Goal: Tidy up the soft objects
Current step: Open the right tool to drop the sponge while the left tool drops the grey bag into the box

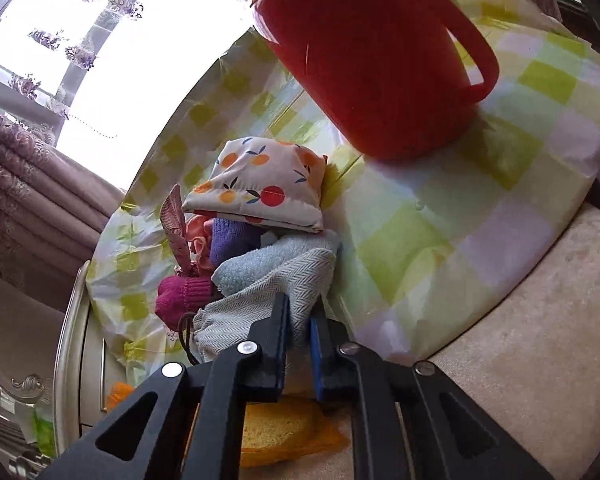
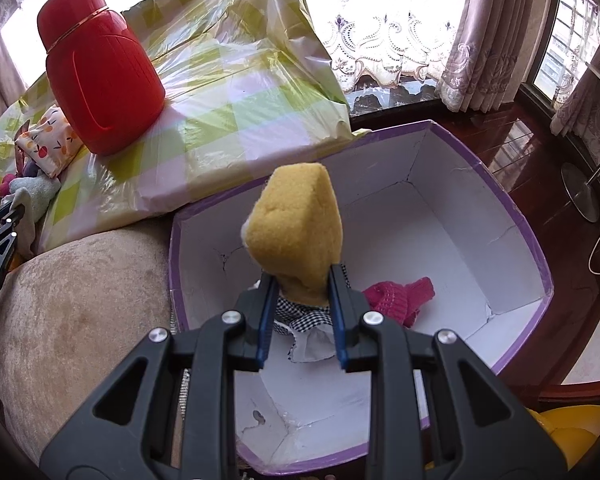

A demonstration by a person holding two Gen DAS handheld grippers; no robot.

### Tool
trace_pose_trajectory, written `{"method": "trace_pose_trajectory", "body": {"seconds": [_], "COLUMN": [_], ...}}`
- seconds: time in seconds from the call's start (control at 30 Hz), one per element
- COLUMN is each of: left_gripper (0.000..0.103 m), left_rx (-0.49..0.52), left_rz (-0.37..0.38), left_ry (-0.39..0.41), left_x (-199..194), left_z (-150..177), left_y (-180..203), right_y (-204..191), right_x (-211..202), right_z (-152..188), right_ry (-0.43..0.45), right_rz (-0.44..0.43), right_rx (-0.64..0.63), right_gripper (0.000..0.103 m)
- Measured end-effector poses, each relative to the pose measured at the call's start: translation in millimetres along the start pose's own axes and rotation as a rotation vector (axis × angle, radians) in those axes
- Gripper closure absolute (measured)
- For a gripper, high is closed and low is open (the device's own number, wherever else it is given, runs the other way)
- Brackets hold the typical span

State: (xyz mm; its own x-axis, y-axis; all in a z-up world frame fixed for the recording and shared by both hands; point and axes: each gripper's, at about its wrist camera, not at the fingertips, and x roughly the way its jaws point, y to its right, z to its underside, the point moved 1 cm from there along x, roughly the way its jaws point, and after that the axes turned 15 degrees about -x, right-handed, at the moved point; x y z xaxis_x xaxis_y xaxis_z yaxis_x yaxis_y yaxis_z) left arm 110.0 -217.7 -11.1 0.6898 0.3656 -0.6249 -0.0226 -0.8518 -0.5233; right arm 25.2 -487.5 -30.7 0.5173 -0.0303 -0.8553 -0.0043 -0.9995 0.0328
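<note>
My left gripper is shut on a fold of a grey herringbone cloth at the near end of a pile of soft things on a checked plastic cover. The pile holds a light blue towel, a purple sock, a magenta knit glove and a fruit-print pouch. My right gripper is shut on a yellow sponge, held above a white box with a purple rim. In the box lie a magenta glove and a black-and-white checked cloth.
A red plastic jug stands on the checked cover behind the pile. A beige cushion lies left of the box. Another yellow sponge lies under my left gripper. Curtains, windows and a dark wooden floor surround the scene.
</note>
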Motion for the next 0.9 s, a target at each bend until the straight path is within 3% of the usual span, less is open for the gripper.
{"method": "trace_pose_trajectory", "body": {"seconds": [0.07, 0.27, 0.37, 0.4, 0.6, 0.67, 0.7, 0.73, 0.77, 0.83, 0.9], "left_gripper": [0.096, 0.097, 0.097, 0.097, 0.096, 0.085, 0.062, 0.041, 0.038, 0.037, 0.037], "left_rx": [-0.013, -0.033, -0.037, -0.049, -0.035, 0.002, 0.013, -0.006, -0.041, -0.129, -0.273], "left_rz": [0.027, 0.202, 0.325, 0.404, 0.776, 0.954, 1.028, 1.067, 1.075, 1.072, 1.003], "left_ry": [0.092, 0.373, 0.455, 0.462, 0.471, 0.39, 0.325, 0.278, 0.257, 0.192, 0.106], "left_x": [-29.0, -116.5, -142.6, -153.8, -198.9, -204.1, -200.8, -196.5, -190.9, -170.4, -133.9], "left_z": [1.4, 6.0, 8.1, 8.5, 12.3, 12.6, 11.1, 11.5, 10.1, 3.1, -6.1], "left_y": [-1.0, 10.6, 19.7, 24.2, 52.3, 68.2, 74.7, 77.3, 74.3, 59.8, 30.5], "right_y": [3.5, 11.9, 14.1, 14.9, 23.8, 29.3, 32.5, 35.5, 39.0, 42.9, 41.2], "right_x": [-1.5, -9.3, -12.2, -13.0, -18.2, -18.1, -17.3, -15.6, -14.8, -14.2, -12.8], "right_z": [1.4, 2.2, 2.3, 2.6, 6.5, 9.2, 11.1, 12.8, 15.0, 18.9, 19.4], "right_ry": [-0.003, 0.005, 0.01, 0.011, 0.004, -0.009, -0.021, -0.039, -0.048, -0.055, -0.06], "right_rz": [0.012, 0.039, 0.041, 0.042, 0.065, 0.08, 0.092, 0.101, 0.106, 0.122, 0.11], "right_rx": [-0.005, -0.004, 0.0, 0.002, 0.012, 0.018, 0.025, 0.029, 0.036, 0.043, 0.032], "right_gripper": [0.075, 0.075, 0.075, 0.075, 0.075, 0.075, 0.073, 0.062, 0.046, 0.029, 0.029]}}
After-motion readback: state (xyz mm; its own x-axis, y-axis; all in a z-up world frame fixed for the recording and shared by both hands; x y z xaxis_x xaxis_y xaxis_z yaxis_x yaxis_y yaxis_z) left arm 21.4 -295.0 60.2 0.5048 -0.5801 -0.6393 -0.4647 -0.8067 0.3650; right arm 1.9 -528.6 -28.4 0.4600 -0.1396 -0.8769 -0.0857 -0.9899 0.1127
